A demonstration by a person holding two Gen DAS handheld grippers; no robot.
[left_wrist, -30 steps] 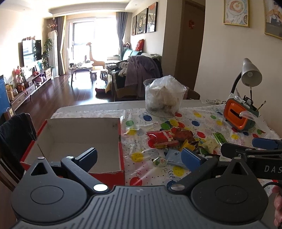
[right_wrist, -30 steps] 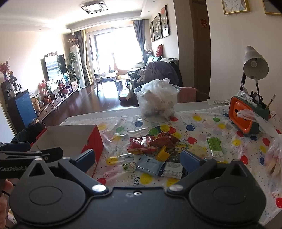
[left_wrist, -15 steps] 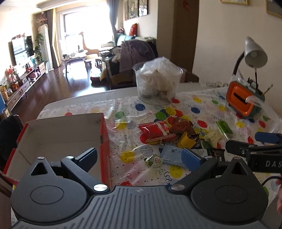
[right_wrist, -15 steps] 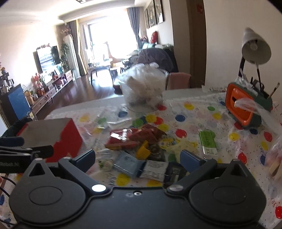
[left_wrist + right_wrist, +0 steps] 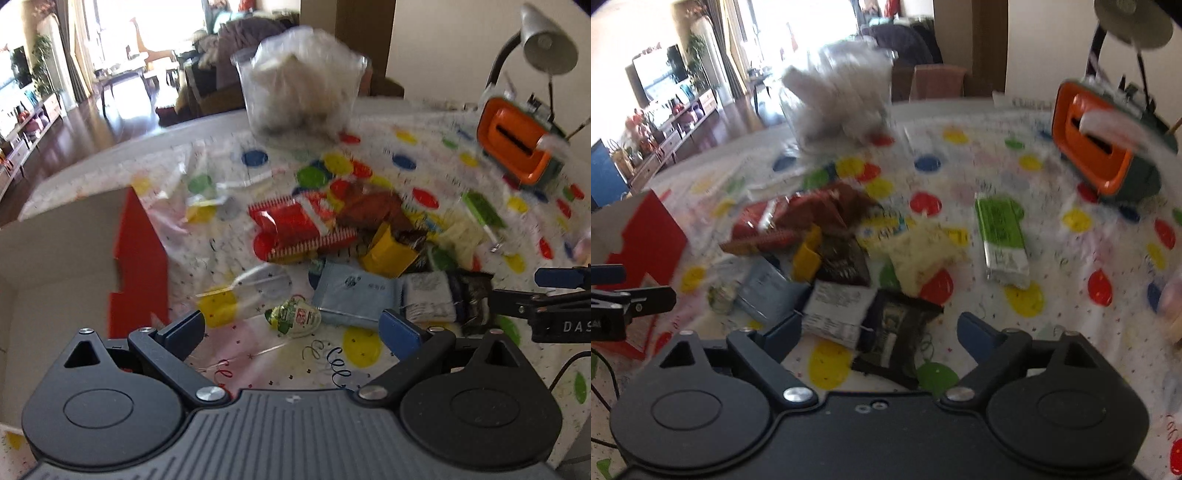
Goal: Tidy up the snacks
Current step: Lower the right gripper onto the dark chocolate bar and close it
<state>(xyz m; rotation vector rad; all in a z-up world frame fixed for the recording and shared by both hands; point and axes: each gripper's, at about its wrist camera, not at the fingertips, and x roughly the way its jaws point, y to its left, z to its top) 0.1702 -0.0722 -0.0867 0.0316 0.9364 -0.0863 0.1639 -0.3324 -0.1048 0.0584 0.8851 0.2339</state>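
A heap of snack packets lies on the polka-dot tablecloth (image 5: 332, 173): a red packet (image 5: 295, 229), a yellow one (image 5: 388, 251), a light blue one (image 5: 354, 295) and a green bar (image 5: 1001, 236). My left gripper (image 5: 291, 332) is open low over the cloth, with a small green-and-white jelly cup (image 5: 293, 317) between its fingers, untouched. My right gripper (image 5: 881, 334) hangs over a white packet (image 5: 838, 310) and a dark packet (image 5: 897, 332). Its jaws are closing around them, and the pads do not press on either. An open red box (image 5: 136, 258) stands to the left.
A clear tub lined with a plastic bag (image 5: 299, 85) stands at the back of the table. An orange holder (image 5: 517, 147) and a desk lamp (image 5: 546, 44) are at the back right. One finger of the right gripper (image 5: 524, 299) shows at the left wrist view's right edge.
Both grippers have come down and forward toward the snack heap, tilting more steeply downward. The right jaws have narrowed a little. The red box has slid toward the left edge of both views.
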